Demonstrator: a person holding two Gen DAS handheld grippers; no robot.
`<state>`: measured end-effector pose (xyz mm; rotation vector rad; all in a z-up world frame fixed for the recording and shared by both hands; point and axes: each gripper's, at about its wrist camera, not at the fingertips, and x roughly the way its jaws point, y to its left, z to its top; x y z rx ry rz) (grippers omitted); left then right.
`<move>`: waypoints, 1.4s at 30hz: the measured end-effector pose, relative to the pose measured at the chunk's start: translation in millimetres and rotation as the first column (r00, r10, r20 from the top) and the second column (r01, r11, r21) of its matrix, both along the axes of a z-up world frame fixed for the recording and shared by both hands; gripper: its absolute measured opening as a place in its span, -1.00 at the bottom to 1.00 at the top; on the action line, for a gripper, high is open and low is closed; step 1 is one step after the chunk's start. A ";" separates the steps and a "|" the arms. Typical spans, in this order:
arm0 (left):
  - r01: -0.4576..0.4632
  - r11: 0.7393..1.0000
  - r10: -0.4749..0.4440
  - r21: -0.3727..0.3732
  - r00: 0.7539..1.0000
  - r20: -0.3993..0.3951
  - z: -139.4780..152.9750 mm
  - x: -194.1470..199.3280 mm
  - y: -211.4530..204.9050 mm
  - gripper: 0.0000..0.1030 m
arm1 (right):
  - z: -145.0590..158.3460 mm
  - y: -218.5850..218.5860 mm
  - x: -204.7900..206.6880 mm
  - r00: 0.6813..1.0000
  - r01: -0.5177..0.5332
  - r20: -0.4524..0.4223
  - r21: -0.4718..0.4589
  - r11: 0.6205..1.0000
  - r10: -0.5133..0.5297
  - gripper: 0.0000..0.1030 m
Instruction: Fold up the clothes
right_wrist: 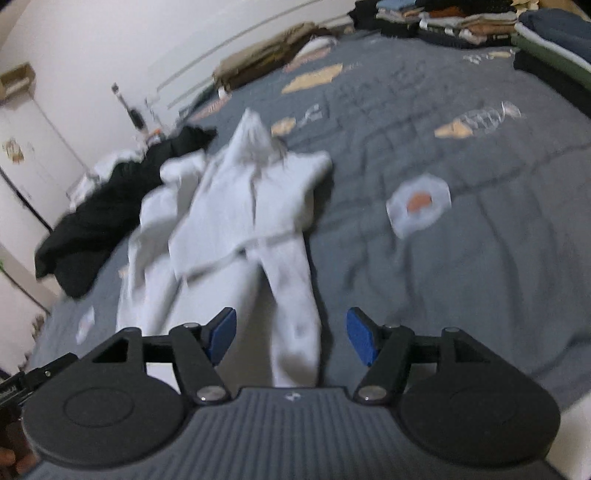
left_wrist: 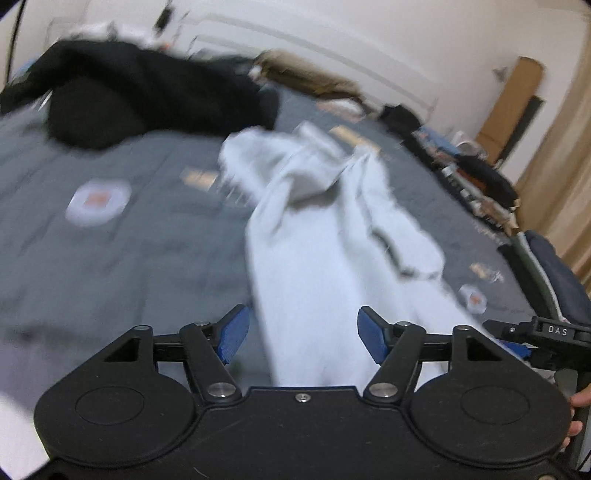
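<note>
A white hooded garment (left_wrist: 317,236) lies crumpled on the grey bedspread (left_wrist: 122,254), its hood pointing away and one sleeve trailing toward me. My left gripper (left_wrist: 303,338) is open, its blue pads either side of the garment's near part without closing on it. In the right wrist view the same white garment (right_wrist: 240,206) spreads across the bedspread (right_wrist: 461,258), a sleeve running down between the fingers of my right gripper (right_wrist: 291,334), which is open and holds nothing. Both views are blurred.
A heap of black clothes (left_wrist: 140,92) lies at the far left of the bed, seen too as black clothes (right_wrist: 103,218). Stacks of folded clothes (right_wrist: 461,22) line the far edge. A brown garment (left_wrist: 306,77) lies by the wall. The right gripper's body (left_wrist: 543,339) shows at the right edge.
</note>
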<state>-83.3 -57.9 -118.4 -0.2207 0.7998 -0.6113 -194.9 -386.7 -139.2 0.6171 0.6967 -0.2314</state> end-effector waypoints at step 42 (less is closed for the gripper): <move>-0.039 0.997 0.035 0.061 0.998 0.059 35.2 -24.1 57.1 -0.89 | 3.8 -13.2 -64.2 0.978 0.046 0.174 0.367 0.929 -0.118 -0.95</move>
